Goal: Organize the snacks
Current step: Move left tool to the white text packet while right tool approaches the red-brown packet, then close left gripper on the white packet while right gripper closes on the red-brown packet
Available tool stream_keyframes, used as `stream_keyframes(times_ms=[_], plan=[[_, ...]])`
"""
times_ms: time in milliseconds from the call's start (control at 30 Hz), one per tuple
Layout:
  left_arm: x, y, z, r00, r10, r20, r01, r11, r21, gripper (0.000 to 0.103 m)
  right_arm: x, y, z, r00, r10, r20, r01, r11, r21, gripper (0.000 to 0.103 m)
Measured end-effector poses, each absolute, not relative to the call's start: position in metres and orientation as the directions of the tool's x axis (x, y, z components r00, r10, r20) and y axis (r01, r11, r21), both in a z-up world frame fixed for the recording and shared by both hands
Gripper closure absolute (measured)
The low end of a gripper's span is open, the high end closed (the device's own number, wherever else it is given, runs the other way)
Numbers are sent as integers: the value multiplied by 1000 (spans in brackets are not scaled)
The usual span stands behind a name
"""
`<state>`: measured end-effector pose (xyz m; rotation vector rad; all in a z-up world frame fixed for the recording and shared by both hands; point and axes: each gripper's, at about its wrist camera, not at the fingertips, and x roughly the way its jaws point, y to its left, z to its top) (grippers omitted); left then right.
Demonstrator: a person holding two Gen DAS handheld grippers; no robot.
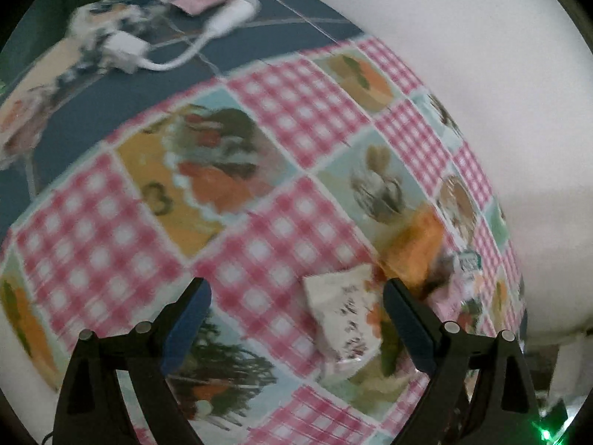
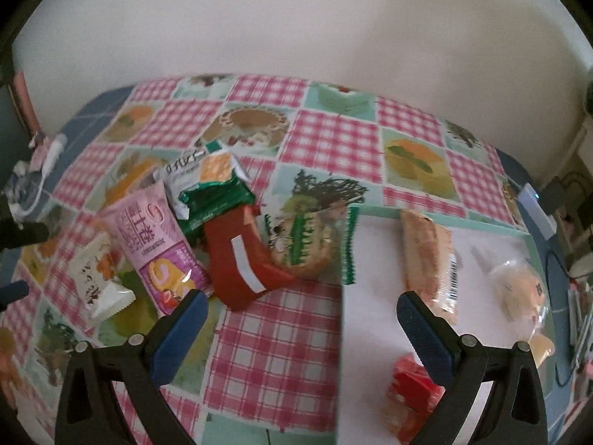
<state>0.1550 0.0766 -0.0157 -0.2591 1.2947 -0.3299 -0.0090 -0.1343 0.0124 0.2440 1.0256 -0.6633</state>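
Right wrist view, counted left to right. Six snack packets lie loose on the patchwork tablecloth [image 2: 281, 352]: one white packet [image 2: 100, 282] with dark characters, one pink packet [image 2: 155, 244] printed with a roll cake, one white-and-green packet [image 2: 196, 170], one dark green foil packet [image 2: 215, 204], one red packet [image 2: 241, 259] with a white stripe, and one clear packet [image 2: 311, 237] with green serrated ends holding a round biscuit. They form a loose overlapping cluster.

On the white tray [image 2: 370, 319] with a mint rim lie three more: one long tan packet [image 2: 430, 259], one pale clear-wrapped item [image 2: 519, 289], and one red wrapper [image 2: 411, 393] near the front.

The right gripper [image 2: 302, 319] has its two blue-padded fingers spread wide, holding nothing. The pink packet's lower end lies just beside the left finger; the tan packet's lower end and the red wrapper lie beside the right finger. Cloth and tray edge fill the gap.

Left wrist view is motion-blurred. The left gripper [image 1: 296, 322] is likewise released and empty. The white packet [image 1: 344, 319] lies between its fingers, nearer the right one. One orange packet [image 1: 418, 248] lies beyond it. A white cabled device [image 1: 229, 18] rests on the far blue surface.
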Motion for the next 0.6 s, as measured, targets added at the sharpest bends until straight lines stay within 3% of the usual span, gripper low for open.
stream_keyframes(times_ms=[300, 600], plan=[[144, 41, -36, 175, -337, -925, 178, 935, -307, 9, 13, -133, 1, 320, -431, -844, 564, 802, -196, 2], [144, 22, -53, 140, -288, -947, 207, 944, -257, 9, 37, -124, -15, 295, -459, -838, 481, 829, -285, 19]])
